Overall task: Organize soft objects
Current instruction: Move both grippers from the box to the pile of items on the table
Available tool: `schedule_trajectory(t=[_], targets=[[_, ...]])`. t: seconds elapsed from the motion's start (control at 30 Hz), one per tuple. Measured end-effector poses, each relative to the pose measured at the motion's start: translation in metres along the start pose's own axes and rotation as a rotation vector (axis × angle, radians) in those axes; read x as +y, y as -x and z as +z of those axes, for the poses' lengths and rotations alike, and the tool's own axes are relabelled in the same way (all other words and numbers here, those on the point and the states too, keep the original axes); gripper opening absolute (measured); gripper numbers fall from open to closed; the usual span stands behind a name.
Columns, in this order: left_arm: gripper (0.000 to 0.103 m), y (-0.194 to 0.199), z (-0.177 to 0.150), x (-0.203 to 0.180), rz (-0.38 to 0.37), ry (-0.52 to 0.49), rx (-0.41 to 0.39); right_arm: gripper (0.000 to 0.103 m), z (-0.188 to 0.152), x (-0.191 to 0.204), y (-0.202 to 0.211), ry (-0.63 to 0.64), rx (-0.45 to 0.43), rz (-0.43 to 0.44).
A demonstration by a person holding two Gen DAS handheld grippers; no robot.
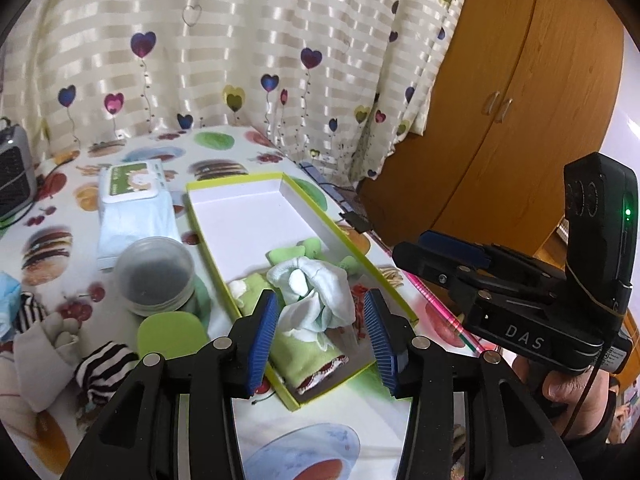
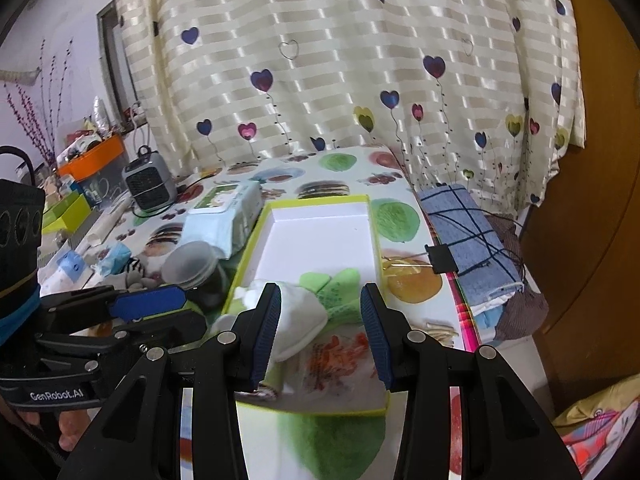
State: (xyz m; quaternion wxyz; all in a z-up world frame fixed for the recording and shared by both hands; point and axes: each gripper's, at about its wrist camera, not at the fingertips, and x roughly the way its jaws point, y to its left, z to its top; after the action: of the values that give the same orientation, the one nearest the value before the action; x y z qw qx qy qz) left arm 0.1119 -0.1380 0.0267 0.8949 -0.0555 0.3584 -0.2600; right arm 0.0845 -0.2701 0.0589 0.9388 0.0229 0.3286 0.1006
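**Socks bundled in the box, both grippers released**

On the table (image 1: 160,432) with its fruit-and-burger print cloth, a shallow box (image 1: 240,208) with a lime-green rim lies lengthwise toward the curtain. At the box's near end rest a white sock bundle (image 1: 316,292) and green socks (image 1: 304,352), with more green fabric just behind them. The left gripper (image 1: 322,340) hangs above that near end, its blue pads spread and grasping nothing. The right gripper (image 2: 320,334) hovers alongside, jaws likewise apart and bare. Beside the box's left edge stand a clear plastic cup (image 1: 154,276) and a wet-wipes pack (image 1: 136,204); striped socks (image 1: 104,364) lie near the table's left edge.
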Motion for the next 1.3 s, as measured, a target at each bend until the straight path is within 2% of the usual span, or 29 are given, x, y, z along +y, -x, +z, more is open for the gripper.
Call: schedule_trajectory(t=[0.27,0.73,1.0,1.3], targets=[[0.044,0.028,-0.011,0.0,0.032,0.009,-0.028,0.043,-0.005,0.02,0.021,0.037,-0.032,0.029],[0.044,0.059,-0.036,0.013,0.115,0.044,-0.041,0.043,-0.018,0.052,0.026,0.078,-0.002,0.09],[0.044,0.074,-0.053,0.038,0.192,0.101,-0.05,0.043,-0.024,0.077,0.025,0.121,-0.009,0.152],[0.044,0.092,-0.072,0.074,0.259,0.172,-0.059,0.043,-0.034,0.112,0.01,0.172,0.035,0.238]])
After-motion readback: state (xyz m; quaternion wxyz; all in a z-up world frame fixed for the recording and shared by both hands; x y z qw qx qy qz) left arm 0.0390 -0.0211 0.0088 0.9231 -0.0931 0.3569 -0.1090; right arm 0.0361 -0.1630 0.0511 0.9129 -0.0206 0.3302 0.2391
